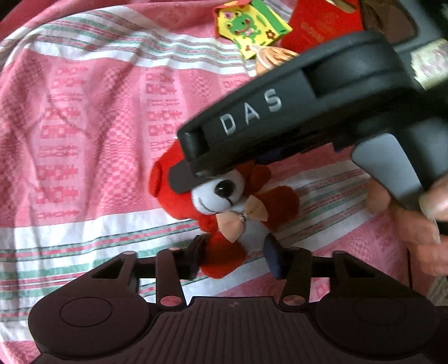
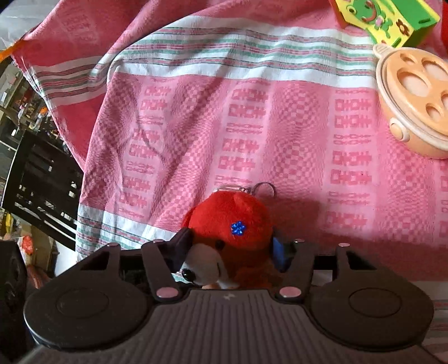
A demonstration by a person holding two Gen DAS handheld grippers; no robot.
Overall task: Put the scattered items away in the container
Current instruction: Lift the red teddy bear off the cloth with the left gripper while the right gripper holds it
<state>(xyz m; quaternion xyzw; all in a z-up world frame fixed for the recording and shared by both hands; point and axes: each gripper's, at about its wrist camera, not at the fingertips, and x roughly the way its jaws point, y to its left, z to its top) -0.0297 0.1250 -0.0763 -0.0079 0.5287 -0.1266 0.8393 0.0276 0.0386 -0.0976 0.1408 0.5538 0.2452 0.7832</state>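
Plush toy (image 1: 224,201), red with a white muzzle and a bow at the neck, lies on the pink striped cloth (image 1: 84,112), and both of your hands are already at it. Its long axis runs roughly away from the left tool (image 1: 235,257): legs nearest you, head further off under the other device.

The left tool stands about half open, its fingers (image 1: 196,257) on either side of the toy's lower body. One finger lies against a red leg, the other is just beside the white belly. I cannot tell whether they are pressing.

The right tool (image 2: 231,246) comes in over the head from the right, gripped by your hand (image 1: 414,224). Its jaws are also about half open and flank the head, with the key ring (image 2: 264,189) beyond; a real squeeze cannot be confirmed.

Further right lie a frog box (image 2: 392,19) and a round peach toy (image 2: 414,106), well apart from the plush. No container can be clearly identified, so judge your carry direction before lifting.
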